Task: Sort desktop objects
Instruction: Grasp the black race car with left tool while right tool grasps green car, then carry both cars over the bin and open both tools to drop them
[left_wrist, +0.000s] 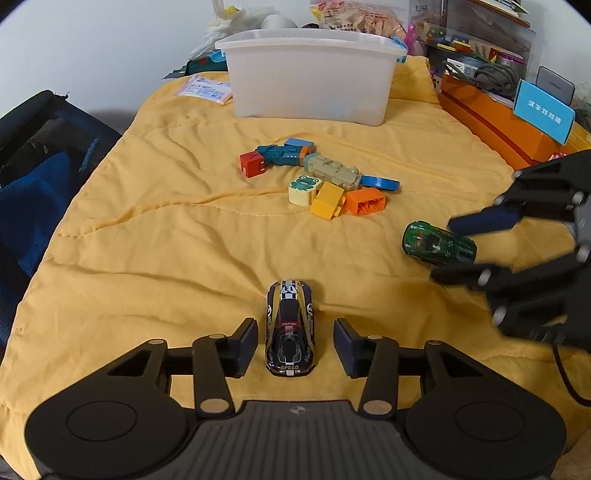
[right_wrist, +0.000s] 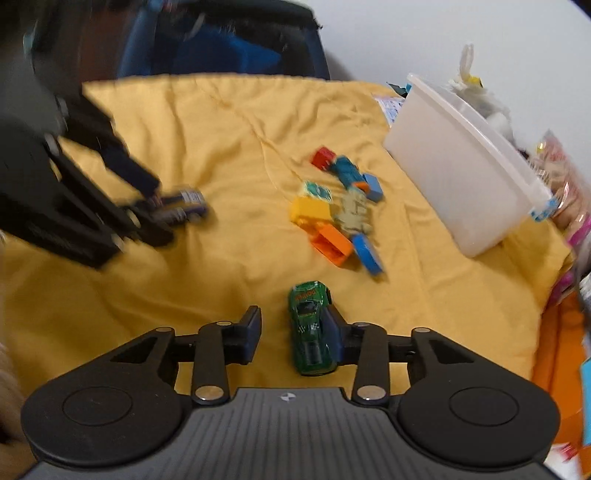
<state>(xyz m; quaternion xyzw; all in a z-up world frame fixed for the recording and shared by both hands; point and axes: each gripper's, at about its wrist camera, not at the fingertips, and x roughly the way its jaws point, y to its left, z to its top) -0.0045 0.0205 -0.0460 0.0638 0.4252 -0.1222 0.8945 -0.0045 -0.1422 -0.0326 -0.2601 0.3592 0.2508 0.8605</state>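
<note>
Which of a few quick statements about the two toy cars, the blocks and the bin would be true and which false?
1. The black and gold car lies between the left gripper's open fingers. True.
2. The green car is inside the white bin. False: it sits on the yellow cloth, by the right gripper.
3. The orange block lies in the block pile on the cloth. True.
4. Both cars touch. False: they lie well apart.
</note>
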